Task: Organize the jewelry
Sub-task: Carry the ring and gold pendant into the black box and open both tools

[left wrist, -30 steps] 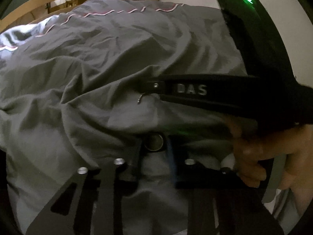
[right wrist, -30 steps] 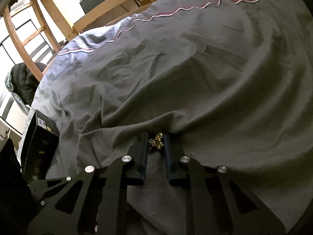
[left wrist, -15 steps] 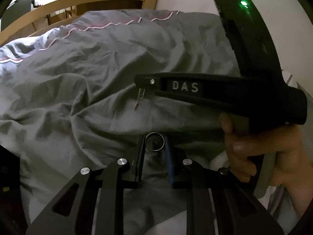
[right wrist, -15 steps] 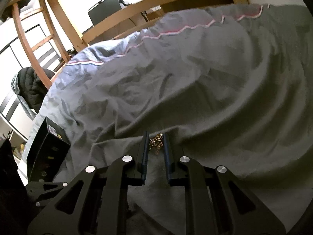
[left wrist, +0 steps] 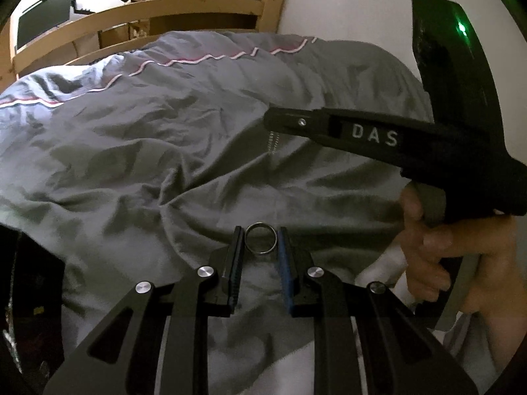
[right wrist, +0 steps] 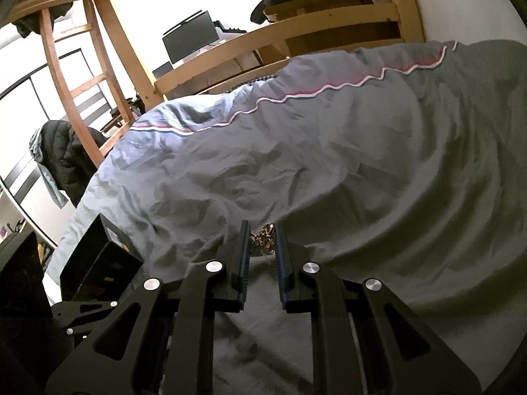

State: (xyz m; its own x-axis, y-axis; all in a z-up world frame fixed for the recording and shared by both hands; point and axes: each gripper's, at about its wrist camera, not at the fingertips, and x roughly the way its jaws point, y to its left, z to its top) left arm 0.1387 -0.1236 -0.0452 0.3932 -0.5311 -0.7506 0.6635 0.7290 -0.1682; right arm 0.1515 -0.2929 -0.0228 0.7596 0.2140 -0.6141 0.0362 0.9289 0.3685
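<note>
Duvet (left wrist: pixel 138 171): grey, rumpled, with a red-and-white wavy stripe near its far edge; it covers the bed and fills most of both views.
Bed frame (right wrist: pixel 296 29): pale wood rails and posts beyond the duvet, with a dark monitor (right wrist: pixel 191 36) behind them.
Black box (right wrist: pixel 95 263): sits at the left edge of the duvet in the right wrist view, left of the right gripper.
Right gripper (right wrist: pixel 262 242): held above the duvet, its jaws drawn narrow around a gold chain; seen from the left wrist camera it reaches in from the right, side-on, with "DAS" on its body.
Right hand (left wrist: pixel 461 253): wrapped around the right gripper's handle.
Left gripper (left wrist: pixel 262 242): held above the duvet, jaws narrow, pinching a ring between its tips.
Gold chain (right wrist: pixel 263 241): bunched between the right gripper's fingertips; a short length hangs below that gripper's tip in the left wrist view.
Ring (left wrist: pixel 262 238): silver band, upright and facing the camera, touching both left fingertips.
</note>
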